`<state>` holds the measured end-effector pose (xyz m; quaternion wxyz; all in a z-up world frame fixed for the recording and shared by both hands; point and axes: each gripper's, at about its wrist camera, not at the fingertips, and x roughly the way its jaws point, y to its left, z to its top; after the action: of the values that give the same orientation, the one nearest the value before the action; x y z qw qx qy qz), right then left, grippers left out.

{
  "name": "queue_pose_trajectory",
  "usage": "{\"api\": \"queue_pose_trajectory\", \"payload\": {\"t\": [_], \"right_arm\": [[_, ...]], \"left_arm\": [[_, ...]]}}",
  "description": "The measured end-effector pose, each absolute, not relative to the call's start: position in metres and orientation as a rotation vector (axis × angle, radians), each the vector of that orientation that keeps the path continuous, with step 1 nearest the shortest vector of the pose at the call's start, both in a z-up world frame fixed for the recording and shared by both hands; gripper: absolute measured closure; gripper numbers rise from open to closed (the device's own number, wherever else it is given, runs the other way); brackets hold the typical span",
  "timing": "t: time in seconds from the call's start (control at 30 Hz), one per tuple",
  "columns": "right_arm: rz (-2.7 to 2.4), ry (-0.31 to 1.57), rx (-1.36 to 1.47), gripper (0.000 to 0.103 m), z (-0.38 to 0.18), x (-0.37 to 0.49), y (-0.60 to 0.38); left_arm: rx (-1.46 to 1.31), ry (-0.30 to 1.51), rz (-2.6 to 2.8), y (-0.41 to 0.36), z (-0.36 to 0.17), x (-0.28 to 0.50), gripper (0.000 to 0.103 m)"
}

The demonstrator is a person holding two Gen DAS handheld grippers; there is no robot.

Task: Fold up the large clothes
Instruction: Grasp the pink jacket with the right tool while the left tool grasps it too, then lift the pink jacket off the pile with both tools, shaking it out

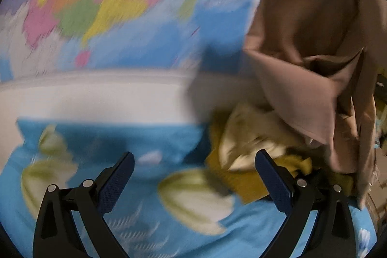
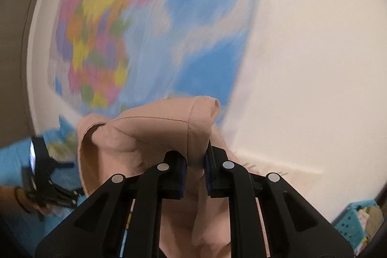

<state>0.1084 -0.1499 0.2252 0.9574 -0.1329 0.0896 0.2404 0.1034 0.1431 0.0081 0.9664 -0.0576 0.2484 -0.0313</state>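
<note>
Here beige garment hangs bunched, hem pinched between right gripper fingers.

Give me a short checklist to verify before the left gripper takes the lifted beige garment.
1. Right gripper pinches the beige garment: ok.
2. Left gripper is open and empty: ok.
3. Garment hangs clear of the mustard clothes pile: cannot tell, they overlap in the left wrist view.
4. A free corner or hem is visible to grab: cannot tell, the cloth is bunched.
5. Blue floral bed sheet has bare room for laying out: ok.
</note>
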Motion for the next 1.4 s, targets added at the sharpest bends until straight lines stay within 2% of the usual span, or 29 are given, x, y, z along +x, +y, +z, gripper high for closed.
{"api": "queue_pose_trajectory", "payload": {"t": [0.2, 0.43, 0.53, 0.57, 0.6, 0.63, 0.67, 0.7, 0.83, 1.1, 1.23, 1.4], "right_arm": [[0.438, 0.089, -0.195, 0.092, 0.279, 0.054, -0.198], [0.461, 0.06, -0.132, 0.092, 0.296, 0.017, -0.219], [0.449, 0.038, -0.109, 0.092, 0.3, 0.006, -0.227], [0.449, 0.041, -0.103, 0.092, 0.301, 0.005, -0.23], [0.453, 0.047, -0.094, 0.092, 0.302, 0.003, -0.233], [0.444, 0.047, -0.094, 0.092, 0.303, -0.001, -0.235], [0.441, 0.042, -0.096, 0.092, 0.305, -0.006, -0.237], [0.439, 0.036, -0.095, 0.092, 0.307, -0.011, -0.239], [0.439, -0.016, -0.072, 0.092, 0.325, -0.044, -0.254], [0.53, -0.169, 0.02, 0.092, 0.371, -0.142, -0.285], [0.63, -0.148, 0.03, 0.092, 0.372, -0.174, -0.281], [0.81, -0.128, 0.071, 0.092, 0.365, -0.182, -0.272]], "left_arm": [[-0.079, 0.326, -0.383, 0.09, 0.04, 0.088, 0.006], [0.122, 0.171, -0.68, 0.001, 0.037, 0.053, 0.006], [0.115, 0.151, -0.734, -0.018, 0.044, 0.056, 0.008], [0.094, 0.147, -0.765, -0.02, 0.046, 0.056, 0.024], [0.074, 0.135, -0.801, -0.02, 0.049, 0.055, 0.05], [0.063, 0.128, -0.804, -0.019, 0.053, 0.054, 0.065], [0.061, 0.131, -0.801, -0.02, 0.057, 0.053, 0.084], [0.046, 0.133, -0.799, -0.017, 0.064, 0.051, 0.086], [0.009, 0.059, -0.78, 0.004, 0.1, 0.027, 0.091], [-0.051, -0.169, -0.637, 0.091, 0.21, -0.08, 0.09], [-0.013, -0.192, -0.49, 0.127, 0.249, -0.144, 0.09], [0.033, -0.191, -0.297, 0.151, 0.273, -0.225, 0.09]]}}
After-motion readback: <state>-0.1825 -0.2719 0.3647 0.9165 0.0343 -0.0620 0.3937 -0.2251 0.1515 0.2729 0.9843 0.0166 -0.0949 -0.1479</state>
